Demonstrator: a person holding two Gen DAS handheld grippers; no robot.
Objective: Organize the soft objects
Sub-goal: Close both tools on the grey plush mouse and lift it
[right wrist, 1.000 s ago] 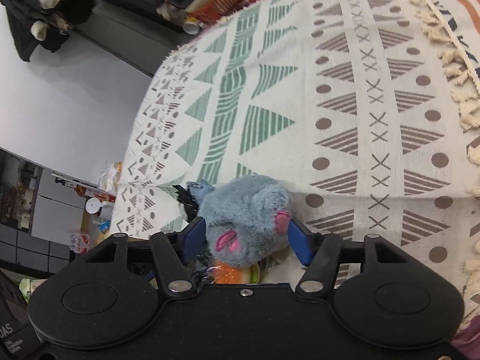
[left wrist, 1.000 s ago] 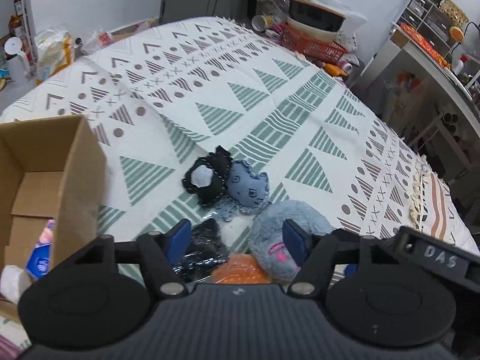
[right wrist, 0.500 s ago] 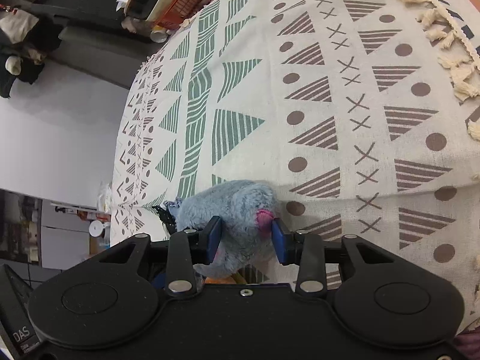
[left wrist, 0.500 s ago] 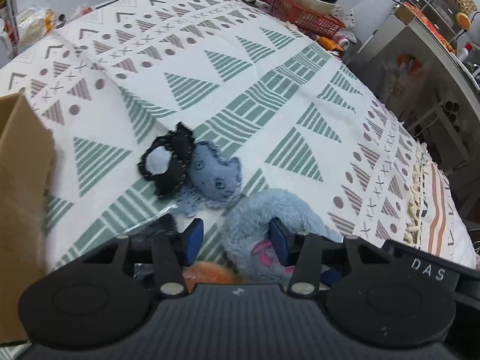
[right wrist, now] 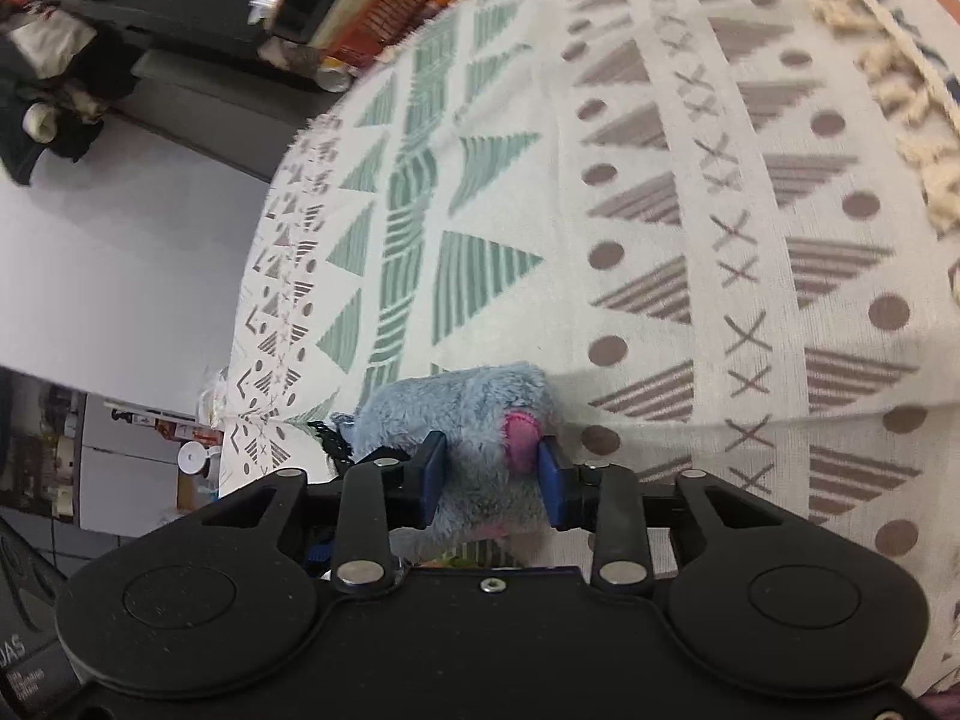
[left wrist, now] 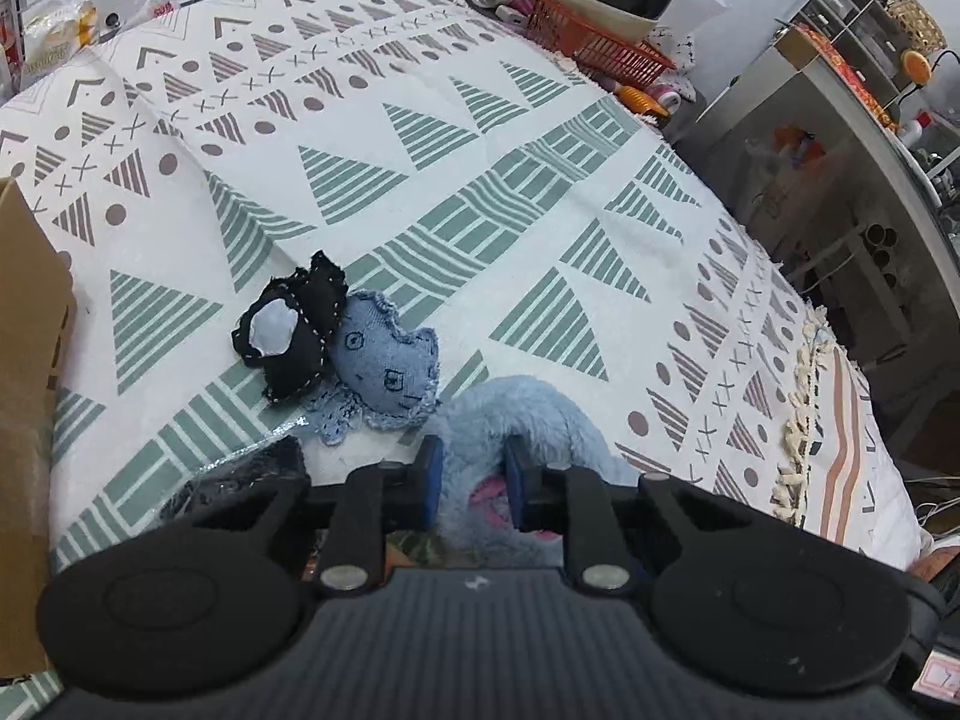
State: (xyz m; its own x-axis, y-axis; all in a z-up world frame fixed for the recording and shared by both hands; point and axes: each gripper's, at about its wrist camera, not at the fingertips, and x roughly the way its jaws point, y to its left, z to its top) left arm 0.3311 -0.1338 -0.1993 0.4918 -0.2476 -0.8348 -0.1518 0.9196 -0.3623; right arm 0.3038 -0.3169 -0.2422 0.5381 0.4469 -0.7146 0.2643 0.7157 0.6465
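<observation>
A fluffy blue plush toy (left wrist: pixel 528 414) with pink patches lies on the patterned bedspread (left wrist: pixel 420 180) near the front edge. My left gripper (left wrist: pixel 473 474) is shut on a fold of its fur. From the other side, my right gripper (right wrist: pixel 492 477) is shut on the same plush toy (right wrist: pixel 468 408), its right pad against a pink ear. Just left of the plush lie a denim doll face (left wrist: pixel 384 360) and a black fabric toy (left wrist: pixel 288 330) with a white patch, touching each other. A black item in clear plastic (left wrist: pixel 240 480) sits under my left gripper's body.
A cardboard box (left wrist: pixel 30 330) stands at the left edge of the bed. A red basket (left wrist: pixel 600 42) holding a bowl sits past the far end. Shelving (left wrist: pixel 840 120) lines the right side. The fringed blanket edge (left wrist: pixel 804 420) drops off at the right.
Both grippers went from wide open to shut on the blue plush. The left gripper shifted right, so the box has slid mostly out of its view.
</observation>
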